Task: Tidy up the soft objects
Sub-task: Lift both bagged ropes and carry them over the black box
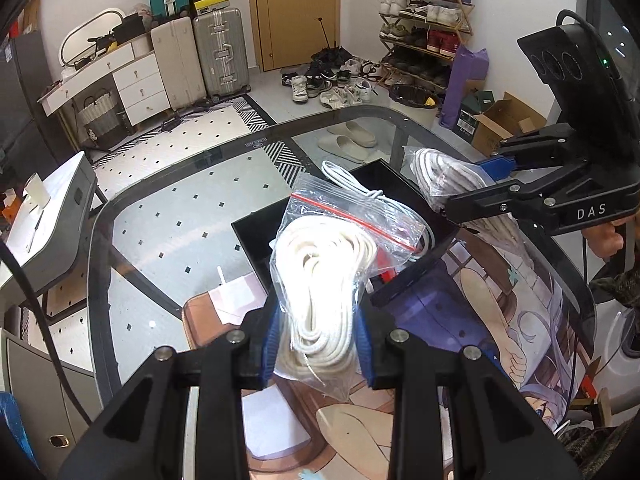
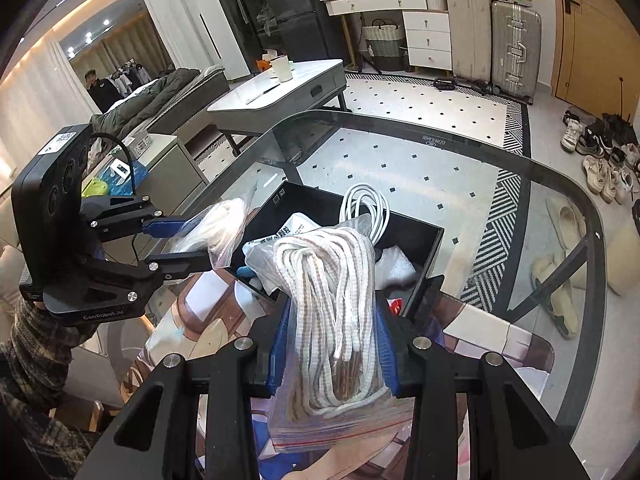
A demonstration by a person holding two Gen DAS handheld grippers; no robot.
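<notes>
Bags of cord, one per gripper: left gripper (image 1: 318, 344) fingers pinch white cord bag (image 1: 328, 276), right gripper (image 2: 332, 356) fingers clamp striped cord bag (image 2: 332, 300), both above the black box (image 1: 404, 196) on the glass table (image 1: 168, 216).

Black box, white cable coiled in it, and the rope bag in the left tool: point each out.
Black box (image 2: 434, 236): right wrist view, far right rim.
White cable (image 2: 366, 204): right wrist view, coil loops.
Rope bag (image 1: 324, 280): left wrist view, mid-coil.

Suitcases (image 1: 200, 56), shoe rack (image 1: 424, 28) (crowded), yellow door (image 1: 296, 12).
</notes>
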